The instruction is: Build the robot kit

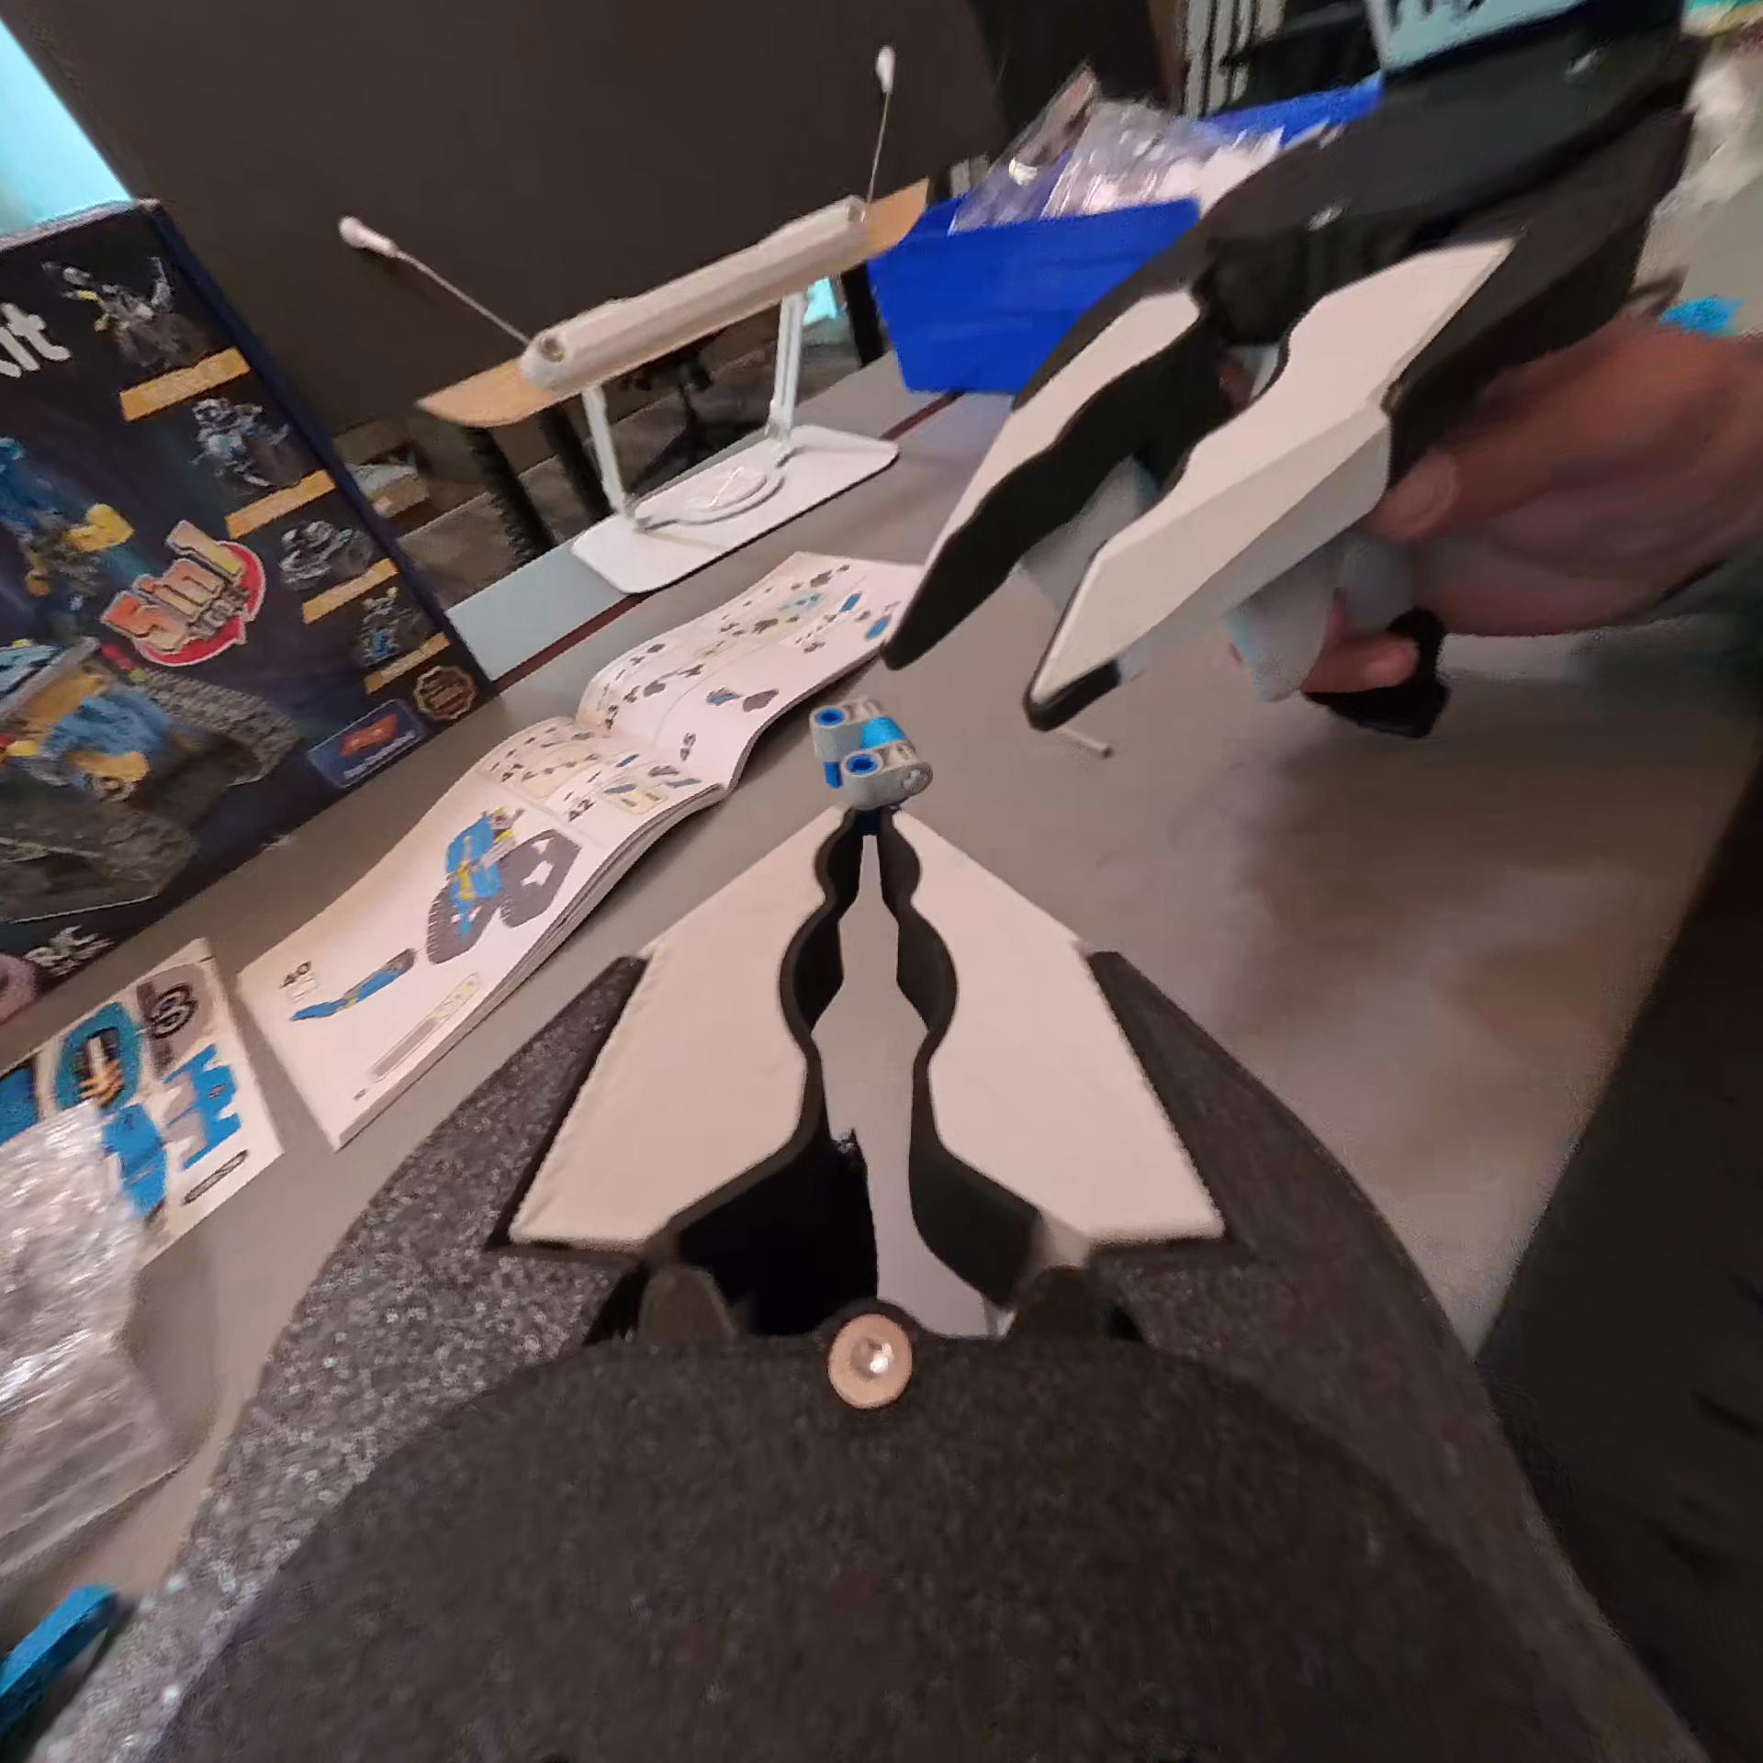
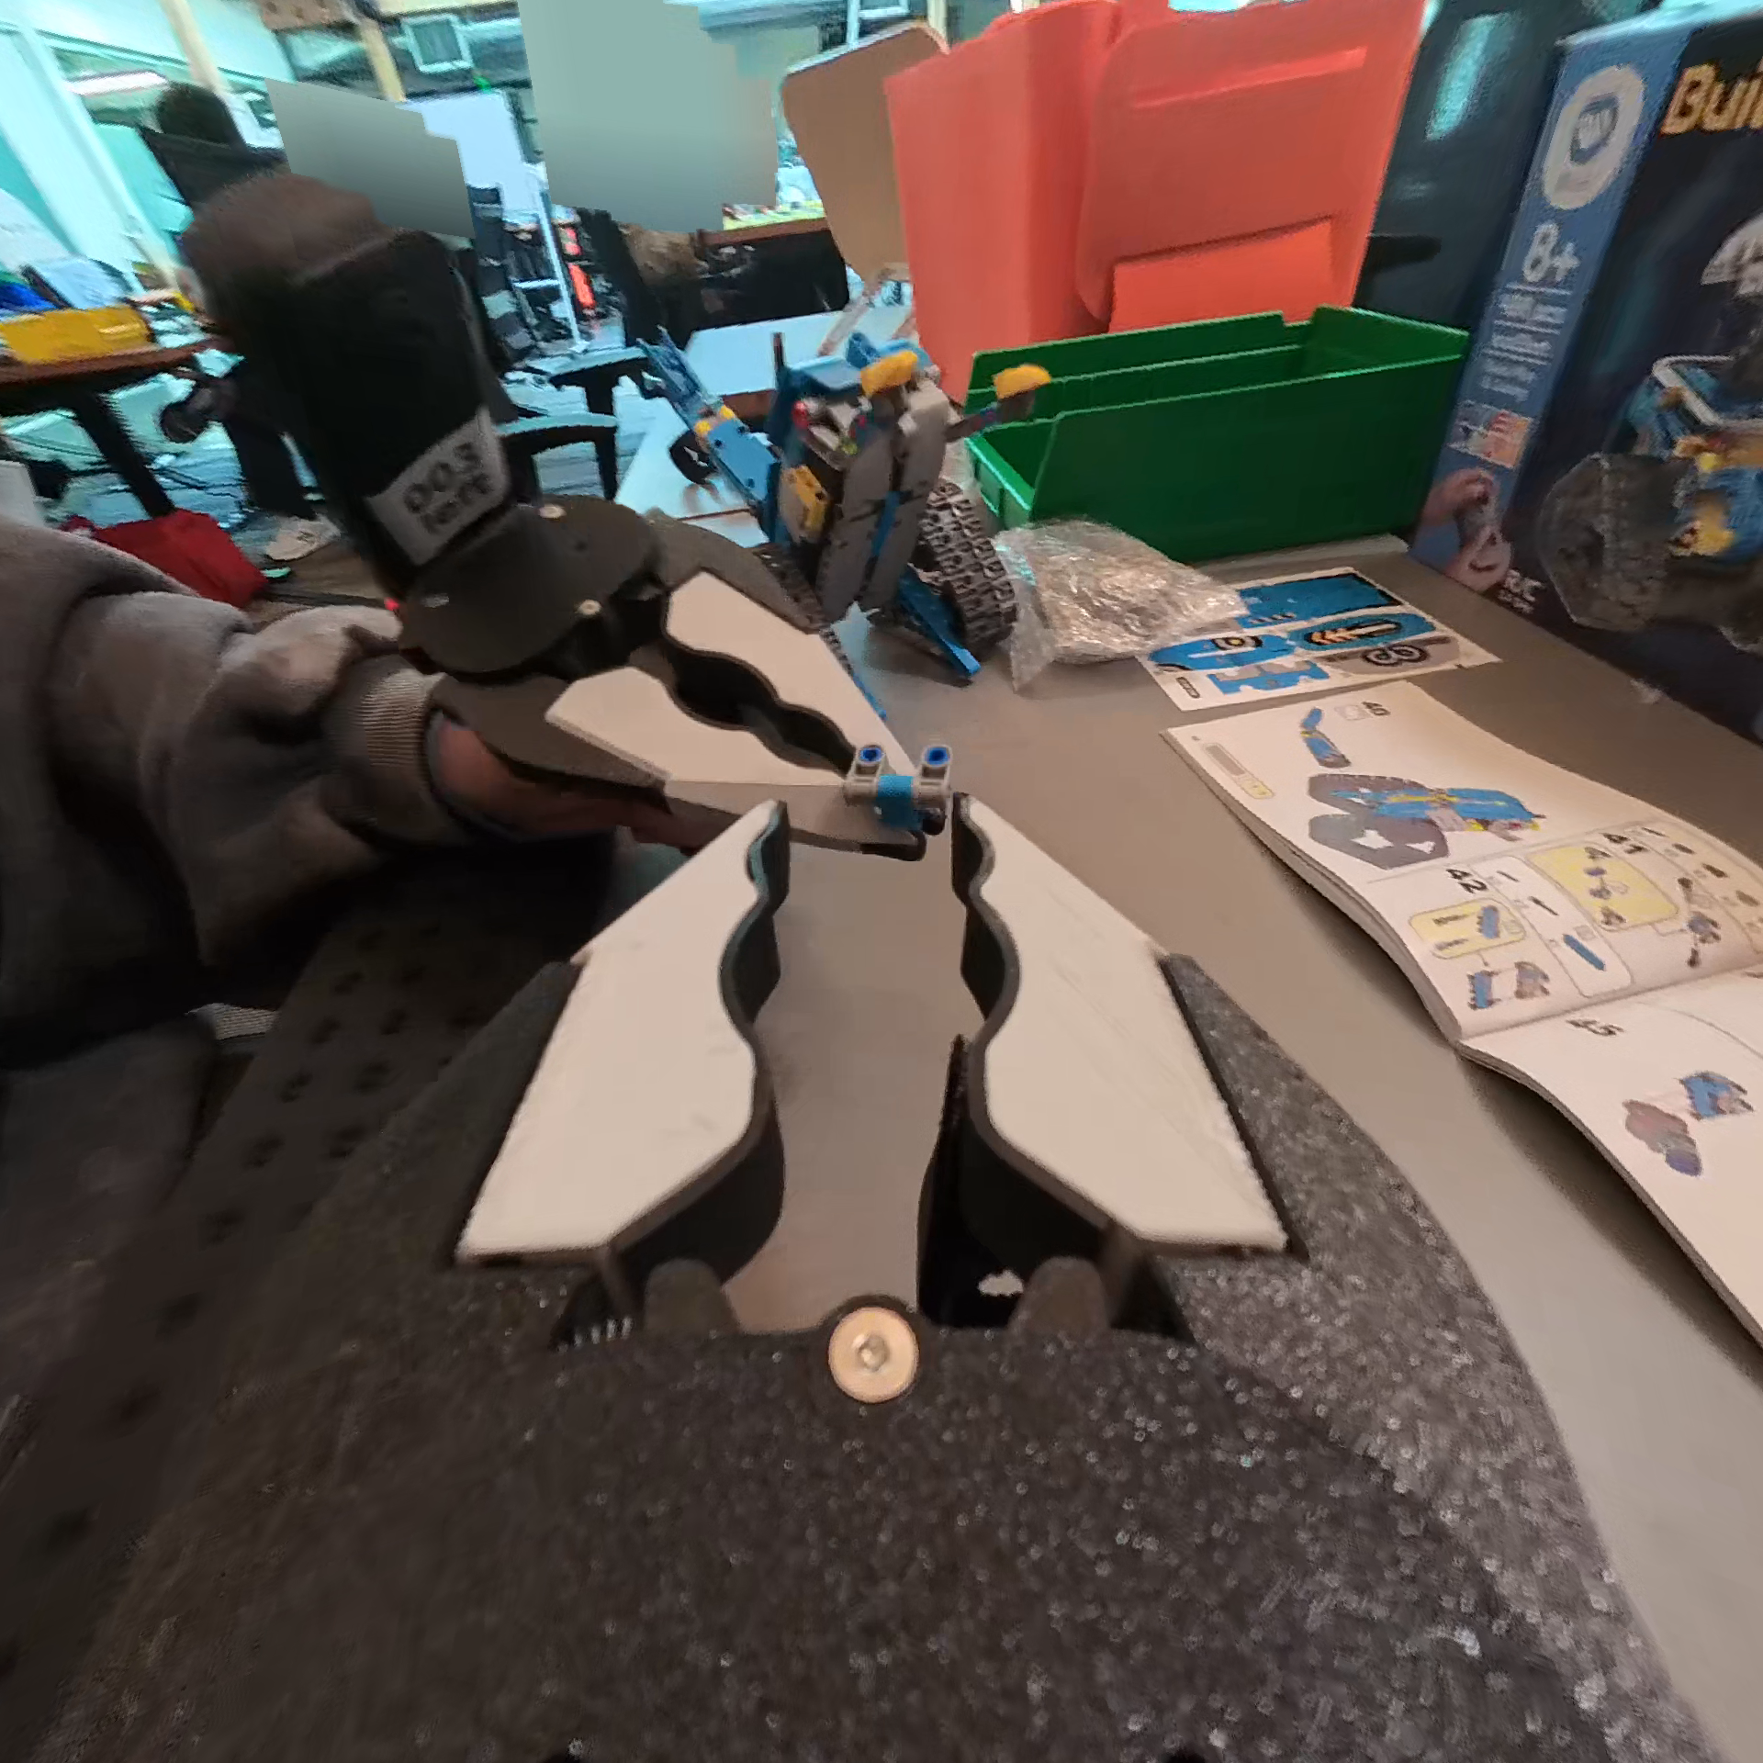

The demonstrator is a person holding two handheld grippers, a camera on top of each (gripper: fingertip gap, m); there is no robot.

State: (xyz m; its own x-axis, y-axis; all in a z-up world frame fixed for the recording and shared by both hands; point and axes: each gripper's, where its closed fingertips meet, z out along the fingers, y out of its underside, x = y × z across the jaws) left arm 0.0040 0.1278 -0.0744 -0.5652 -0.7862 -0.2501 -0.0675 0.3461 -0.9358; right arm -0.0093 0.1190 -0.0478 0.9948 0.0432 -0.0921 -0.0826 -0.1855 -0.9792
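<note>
My left gripper (image 1: 870, 822) is shut on the blue stem of a small grey and blue brick piece (image 1: 870, 761) and holds it above the grey table (image 1: 1240, 954). My right gripper (image 2: 866, 811) is open and empty, its fingertips on either side of the left gripper's tip and just below the piece (image 2: 897, 777). In the left wrist view the right gripper (image 1: 968, 679) hangs open above and to the right of the piece, held by a hand. In the right wrist view the left gripper (image 2: 892, 822) comes in from the left, held by a sleeved hand.
An open instruction booklet (image 1: 591, 840) (image 2: 1526, 906), a sticker sheet (image 1: 124, 1097) (image 2: 1317, 649) and the kit box (image 1: 172, 572) (image 2: 1641, 382) lie nearby. A tracked brick model (image 2: 878, 515), a plastic bag (image 2: 1097, 591), a green bin (image 2: 1221, 429), a white stand (image 1: 725, 382) and a small white pin (image 1: 1088, 744) are also on the table.
</note>
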